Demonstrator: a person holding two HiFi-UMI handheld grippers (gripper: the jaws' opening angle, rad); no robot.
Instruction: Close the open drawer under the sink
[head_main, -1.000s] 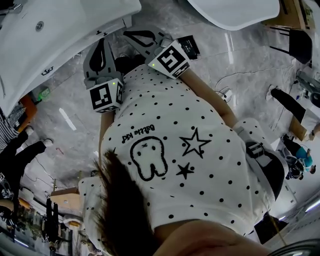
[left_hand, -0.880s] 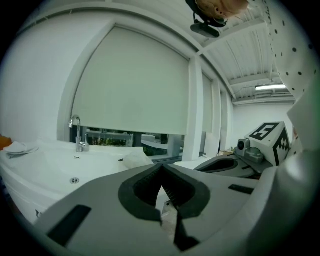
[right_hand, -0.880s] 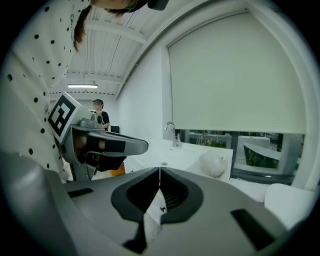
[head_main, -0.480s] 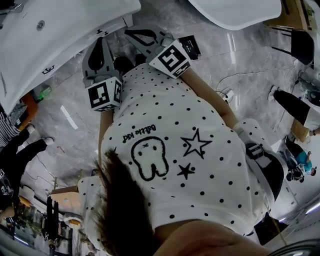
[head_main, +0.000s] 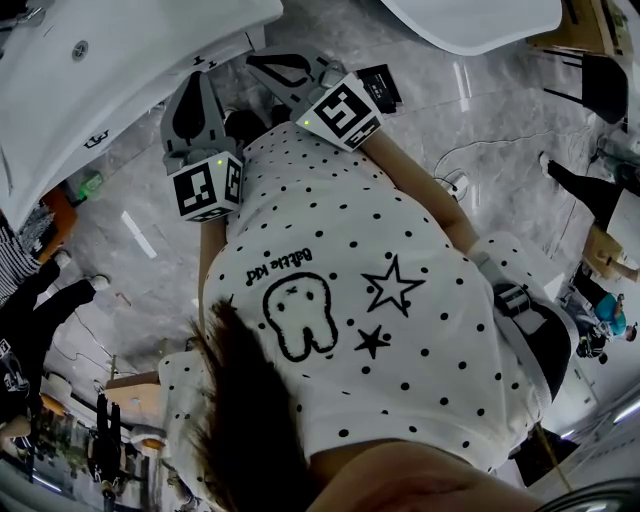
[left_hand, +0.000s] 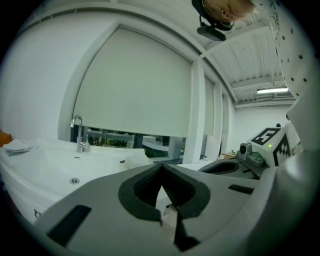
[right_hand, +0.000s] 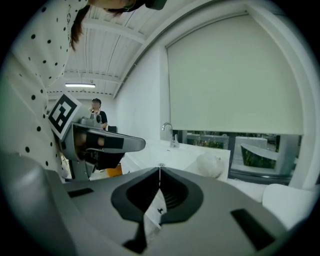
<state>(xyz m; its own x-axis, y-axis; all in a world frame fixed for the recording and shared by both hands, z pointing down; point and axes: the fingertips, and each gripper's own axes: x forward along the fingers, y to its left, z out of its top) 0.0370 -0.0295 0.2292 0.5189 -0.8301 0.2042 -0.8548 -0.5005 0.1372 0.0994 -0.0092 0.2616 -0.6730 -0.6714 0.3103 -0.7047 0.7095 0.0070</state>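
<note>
Drawer (head_main: 150, 103): the white front under the rim of the sink (head_main: 110, 45), top left of the head view; can't tell if it is open. Left gripper (head_main: 205, 78) and right gripper (head_main: 257, 64) both point at that front, tips close to it, contact unclear. Both have their jaws together with nothing between them. Compared with the earlier frames the grippers sit in the same spot; only a bystander's leg (head_main: 572, 186) at the right edge has shifted. The left gripper view alone shows the tap (left_hand: 77, 134) and the drain (left_hand: 74, 180). The right gripper view shows the left gripper (right_hand: 97, 143) from the side.
</note>
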